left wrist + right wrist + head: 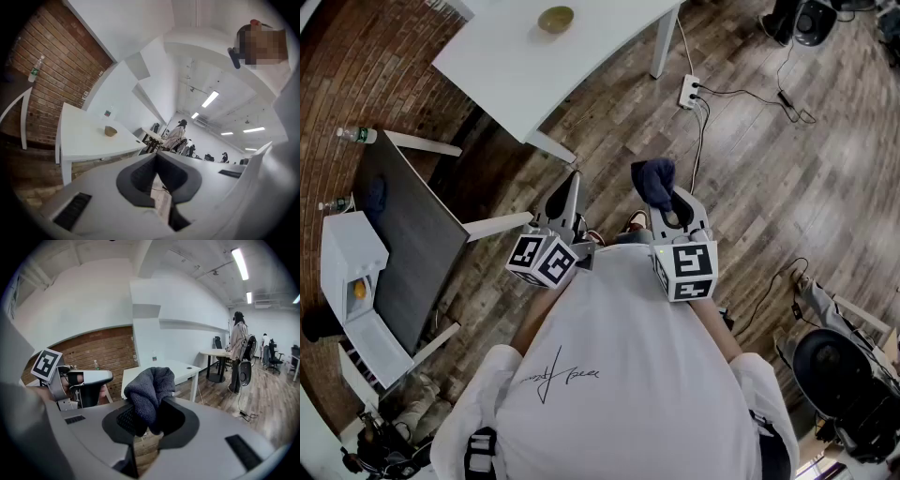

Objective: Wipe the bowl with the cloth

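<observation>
The white table (534,66) is cut off by the top edge of the head view, so only its near part shows above the wooden floor (750,169). The person's white shirt (619,366) fills the lower middle of that view and hides most of both arms.

The left gripper (570,187) and the right gripper (668,204) are held side by side just in front of the chest. From above, the left gripper is seen nearly edge-on and its jaws cannot be read. The left gripper view shows them meeting at the tips, with nothing between.

In the head view the dark blue cloth (653,178) covers the right gripper's tips. The right gripper view shows the jaws clamped on it, with the fabric bunched up above the pads. That view also catches the left gripper off to its side.

The bowl (555,19) sits on the white table near the top edge of the head view, well apart from both grippers. It is too small for its inside to be made out. The left gripper view shows it alone on the tabletop. In the right gripper view the cloth stands before the table and the bowl cannot be found.
</observation>
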The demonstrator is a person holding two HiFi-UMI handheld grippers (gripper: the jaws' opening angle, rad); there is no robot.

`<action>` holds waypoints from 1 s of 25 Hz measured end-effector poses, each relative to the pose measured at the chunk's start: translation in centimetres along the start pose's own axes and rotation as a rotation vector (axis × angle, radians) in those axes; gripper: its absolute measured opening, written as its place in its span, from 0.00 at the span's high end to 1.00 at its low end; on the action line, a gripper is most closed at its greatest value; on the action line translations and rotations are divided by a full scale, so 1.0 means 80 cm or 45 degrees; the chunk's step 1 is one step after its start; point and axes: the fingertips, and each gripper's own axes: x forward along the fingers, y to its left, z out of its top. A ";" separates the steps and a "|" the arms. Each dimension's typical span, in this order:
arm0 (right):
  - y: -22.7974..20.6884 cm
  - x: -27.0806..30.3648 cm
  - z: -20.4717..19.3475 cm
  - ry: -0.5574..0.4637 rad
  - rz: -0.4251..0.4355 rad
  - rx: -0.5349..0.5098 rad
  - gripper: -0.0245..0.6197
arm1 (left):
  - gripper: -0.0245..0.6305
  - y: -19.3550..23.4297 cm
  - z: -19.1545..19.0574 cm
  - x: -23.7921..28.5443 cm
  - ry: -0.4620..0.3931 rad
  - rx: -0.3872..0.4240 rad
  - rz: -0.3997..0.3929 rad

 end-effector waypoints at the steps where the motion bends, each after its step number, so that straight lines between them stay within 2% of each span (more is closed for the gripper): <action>1: -0.005 0.001 0.000 -0.001 0.002 0.003 0.85 | 0.96 -0.003 -0.004 0.005 0.007 0.016 -0.006; 5: -0.019 0.003 -0.002 0.002 0.008 0.005 0.85 | 0.96 -0.014 -0.013 0.019 0.023 0.066 -0.022; 9: -0.017 0.007 -0.011 0.022 0.044 0.011 0.85 | 0.96 -0.014 -0.013 0.017 0.026 0.064 -0.007; 16: -0.007 0.013 -0.007 0.015 0.192 0.042 0.85 | 0.96 -0.014 -0.018 0.023 0.061 0.036 0.020; 20: -0.010 0.027 -0.011 0.047 0.182 0.035 0.85 | 0.96 -0.006 -0.015 0.036 0.067 0.025 0.033; 25: -0.023 0.052 -0.007 0.091 0.168 0.045 0.85 | 0.96 0.018 -0.012 0.063 0.076 -0.060 0.054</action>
